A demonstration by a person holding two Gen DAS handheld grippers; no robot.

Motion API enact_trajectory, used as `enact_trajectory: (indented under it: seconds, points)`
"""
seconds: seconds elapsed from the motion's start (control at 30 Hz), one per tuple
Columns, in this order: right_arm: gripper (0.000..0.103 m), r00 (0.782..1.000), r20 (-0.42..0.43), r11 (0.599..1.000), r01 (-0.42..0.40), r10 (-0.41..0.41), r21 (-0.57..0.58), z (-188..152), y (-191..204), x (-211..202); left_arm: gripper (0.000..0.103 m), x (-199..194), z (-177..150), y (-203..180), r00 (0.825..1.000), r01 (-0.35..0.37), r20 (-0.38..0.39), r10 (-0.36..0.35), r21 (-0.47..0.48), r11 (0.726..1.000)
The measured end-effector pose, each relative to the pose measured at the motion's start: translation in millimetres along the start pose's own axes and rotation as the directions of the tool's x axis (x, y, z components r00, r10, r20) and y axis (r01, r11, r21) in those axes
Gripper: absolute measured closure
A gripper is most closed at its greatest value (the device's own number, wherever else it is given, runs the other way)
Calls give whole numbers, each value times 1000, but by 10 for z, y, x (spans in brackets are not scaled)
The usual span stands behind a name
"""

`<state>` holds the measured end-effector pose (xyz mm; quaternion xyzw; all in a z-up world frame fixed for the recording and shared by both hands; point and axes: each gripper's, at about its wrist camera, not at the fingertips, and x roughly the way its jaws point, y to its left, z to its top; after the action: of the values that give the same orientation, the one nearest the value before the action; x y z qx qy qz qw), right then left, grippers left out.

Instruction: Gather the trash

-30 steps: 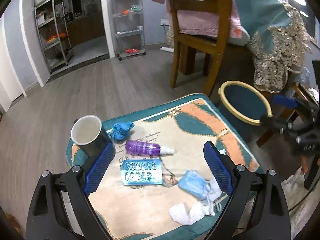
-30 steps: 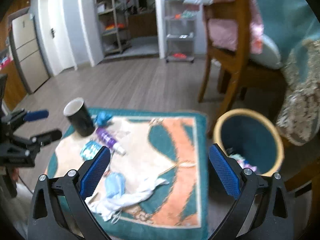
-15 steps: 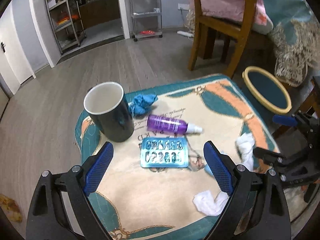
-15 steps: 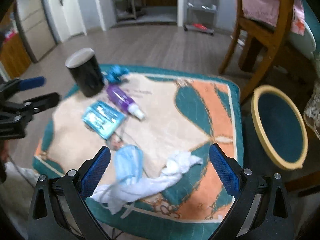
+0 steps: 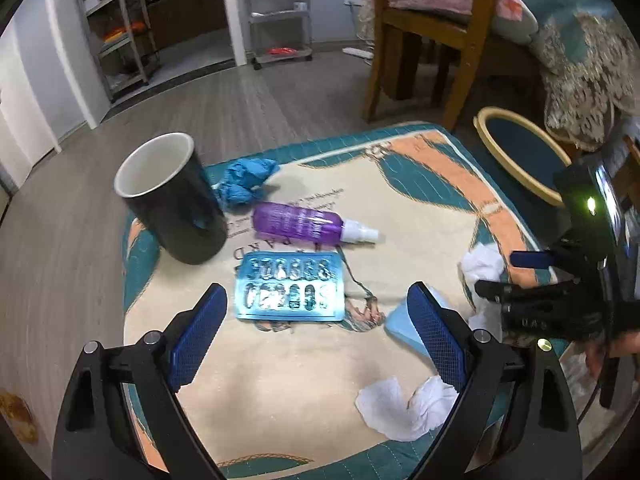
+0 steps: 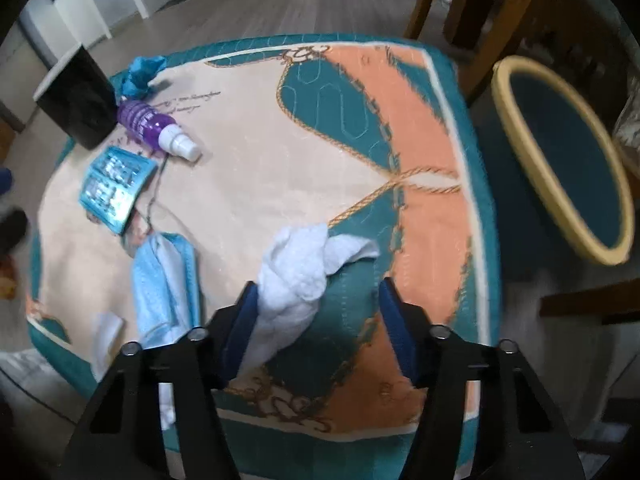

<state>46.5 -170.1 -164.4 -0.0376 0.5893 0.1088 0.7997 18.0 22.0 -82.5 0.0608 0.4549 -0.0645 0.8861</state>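
While the right gripper closes, a crumpled white tissue lies between its blue pads on the patterned cloth, its lower part against the left-hand pad and clear of the other, so the jaws are not yet clamped on it. Taking the tissue as the landmark, a light blue face mask lies just beside it on the side away from the bin, partly over more white paper at the cloth's near edge. Farther off on that side rests a blue blister pack, and beyond it a purple spray bottle lies on its side with its white cap turned toward the tissue. A black mug stands upright behind the bottle, with a wad of blue paper next to it; from the left wrist view the mug shows a white, empty inside. On the tissue's other side, off the cloth's edge and lower, stands a bin with a yellow rim and dark teal inside; its contents cannot be made out. A wooden chair stands beyond the cloth. Nothing lies between tissue and bin except bare cloth. The left gripper hovers with its jaws wide apart over the blister pack, holding nothing.
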Motion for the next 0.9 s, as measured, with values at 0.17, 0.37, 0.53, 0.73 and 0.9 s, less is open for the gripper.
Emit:
enact_trajectory:
  seconds: [0.17,0.37,0.53,0.73,0.9]
  points:
    - [77,999,21,999,-29,28,33,38,-63,-135,13,42,-10,-115,999,34,-11,-34,17,999]
    - [77,991,127,993,-50,36,110,164,-273,-462,13,181,-52,-413,997,71,-38,-68,79,994]
    - [77,981,193,990,-44,18,133,270,-414,-653,13,355,-88,-643,996,69,-65,-61,126,990]
    - [77,968,250,991,-40,6,131,357,-512,-817,15,521,-119,-781,992,80,-111,-63,160,984]
    - [77,968,249,988,-65,29,140,375,-534,-829,31,616,-155,-822,986,98,-151,-74,160,982]
